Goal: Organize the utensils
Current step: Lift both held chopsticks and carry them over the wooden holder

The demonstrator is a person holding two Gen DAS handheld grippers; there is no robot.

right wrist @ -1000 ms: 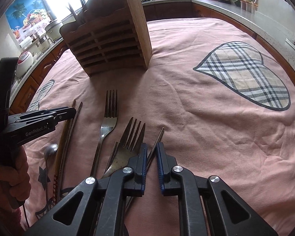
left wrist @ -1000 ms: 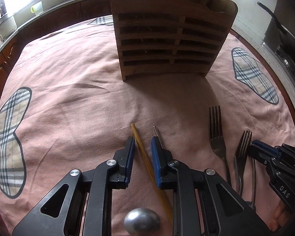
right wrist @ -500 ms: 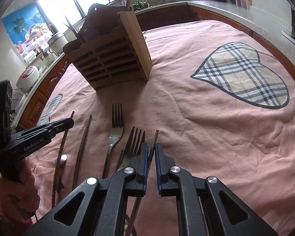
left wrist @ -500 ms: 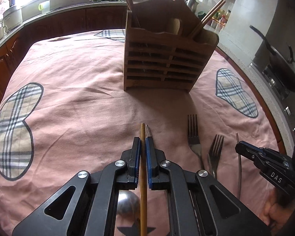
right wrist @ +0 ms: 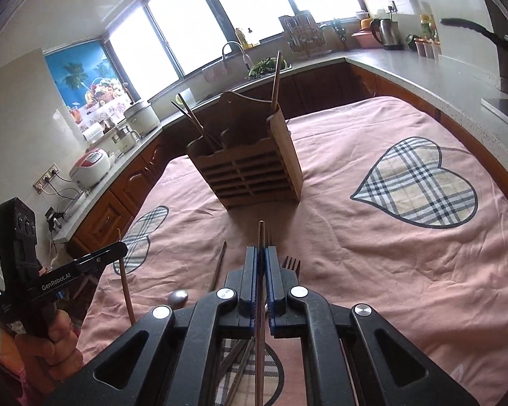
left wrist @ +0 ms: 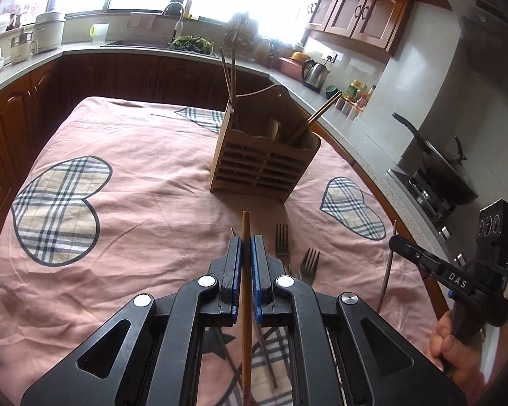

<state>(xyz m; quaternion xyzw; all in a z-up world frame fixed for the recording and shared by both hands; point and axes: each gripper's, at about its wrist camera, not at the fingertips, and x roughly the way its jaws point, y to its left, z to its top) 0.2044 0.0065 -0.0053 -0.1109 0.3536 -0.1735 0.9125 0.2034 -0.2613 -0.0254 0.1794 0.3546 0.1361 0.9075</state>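
Three chopsticks [left wrist: 232, 71] in wooden caddy [left wrist: 264, 164]

- The surface [left wrist: 145, 155] is wearing a creased pink cloth [right wrist: 372, 270] that is covering it edge to edge and showing plaid heart patches [left wrist: 56, 209].
- A slatted wooden utensil holder [left wrist: 264, 165] is standing upright on the cloth toward the far end, between two of the hearts.
- Two forks [left wrist: 281, 242] are lying side by side on the near part of the cloth, tines pointing at the holder.
- A dark thin chopstick [right wrist: 220, 264] is lying left of the forks in the right wrist view.
- A spoon bowl [right wrist: 177, 297] is resting just beside that chopstick's near end.
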